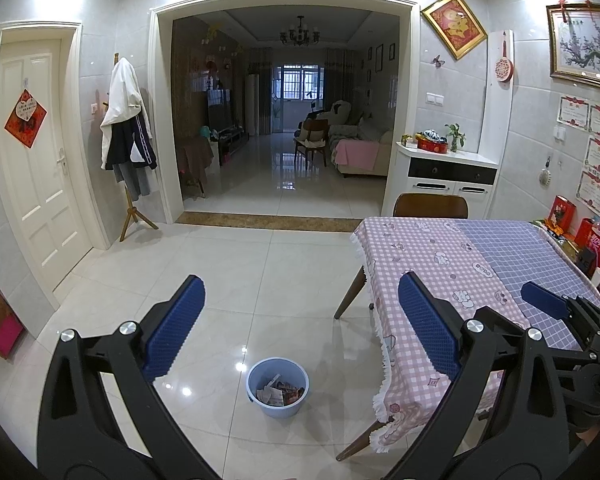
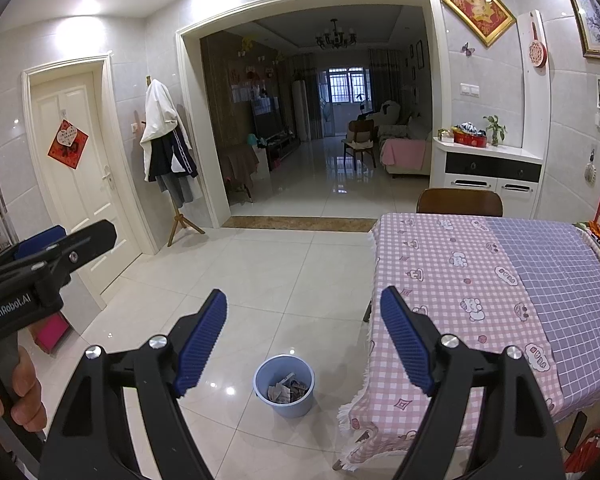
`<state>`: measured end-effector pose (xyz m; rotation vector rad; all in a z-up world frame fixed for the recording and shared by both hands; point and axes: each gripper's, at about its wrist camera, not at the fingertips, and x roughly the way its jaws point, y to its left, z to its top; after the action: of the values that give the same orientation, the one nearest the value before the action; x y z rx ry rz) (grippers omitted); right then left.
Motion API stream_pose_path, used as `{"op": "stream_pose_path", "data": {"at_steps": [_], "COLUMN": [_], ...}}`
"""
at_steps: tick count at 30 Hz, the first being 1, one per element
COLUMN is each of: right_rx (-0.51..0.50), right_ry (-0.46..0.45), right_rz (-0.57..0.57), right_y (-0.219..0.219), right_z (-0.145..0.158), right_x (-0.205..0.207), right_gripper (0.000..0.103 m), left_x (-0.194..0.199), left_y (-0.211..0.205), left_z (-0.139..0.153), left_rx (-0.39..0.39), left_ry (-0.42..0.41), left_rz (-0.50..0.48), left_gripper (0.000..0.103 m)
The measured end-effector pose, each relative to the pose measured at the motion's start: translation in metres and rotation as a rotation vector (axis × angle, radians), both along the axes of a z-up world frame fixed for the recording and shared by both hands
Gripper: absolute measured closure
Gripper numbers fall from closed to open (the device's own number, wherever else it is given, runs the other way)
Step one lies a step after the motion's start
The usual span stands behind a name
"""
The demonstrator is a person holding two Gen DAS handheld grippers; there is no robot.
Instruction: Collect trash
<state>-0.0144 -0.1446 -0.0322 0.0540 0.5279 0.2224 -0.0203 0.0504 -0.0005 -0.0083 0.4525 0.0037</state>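
A light blue bin (image 1: 278, 386) stands on the tiled floor beside the table, with paper and wrapper trash (image 1: 278, 394) inside. It also shows in the right wrist view (image 2: 284, 385) with the trash (image 2: 286, 392) in it. My left gripper (image 1: 300, 308) is open and empty, held high above the bin. My right gripper (image 2: 302, 320) is open and empty, also above the bin. The right gripper shows at the right edge of the left wrist view (image 1: 556, 308), over the tablecloth. The left gripper shows at the left edge of the right wrist view (image 2: 60, 240).
A table with a pink and lilac checked cloth (image 1: 460, 272) stands to the right, with red boxes and a bottle (image 1: 596, 236) at its far side. A brown chair (image 1: 430, 206) is behind it. A coat stand (image 1: 128, 140) and a white door (image 1: 36, 160) are on the left.
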Motion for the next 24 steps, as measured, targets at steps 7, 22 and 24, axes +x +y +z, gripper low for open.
{"op": "stream_pose_path", "data": {"at_steps": [7, 22, 24], "right_rx": [0.002, 0.001, 0.001], "right_ry": [0.006, 0.011, 0.011], "right_rz": [-0.002, -0.002, -0.002], "right_y": [0.0001, 0.0000, -0.0001], "right_z": [-0.0047, -0.0065, -0.0055], "right_x": [0.0023, 0.0029, 0.0035], "right_gripper": [0.025, 0.025, 0.025], "left_x": [-0.0002, 0.0018, 0.0013], "left_y": [0.0006, 0.0044, 0.0044], "left_z": [-0.0053, -0.0062, -0.0065], "left_rx": [-0.004, -0.005, -0.007], "left_ry": [0.004, 0.009, 0.010], "left_rz": [-0.002, -0.002, -0.003], "left_gripper": [0.008, 0.008, 0.008]}}
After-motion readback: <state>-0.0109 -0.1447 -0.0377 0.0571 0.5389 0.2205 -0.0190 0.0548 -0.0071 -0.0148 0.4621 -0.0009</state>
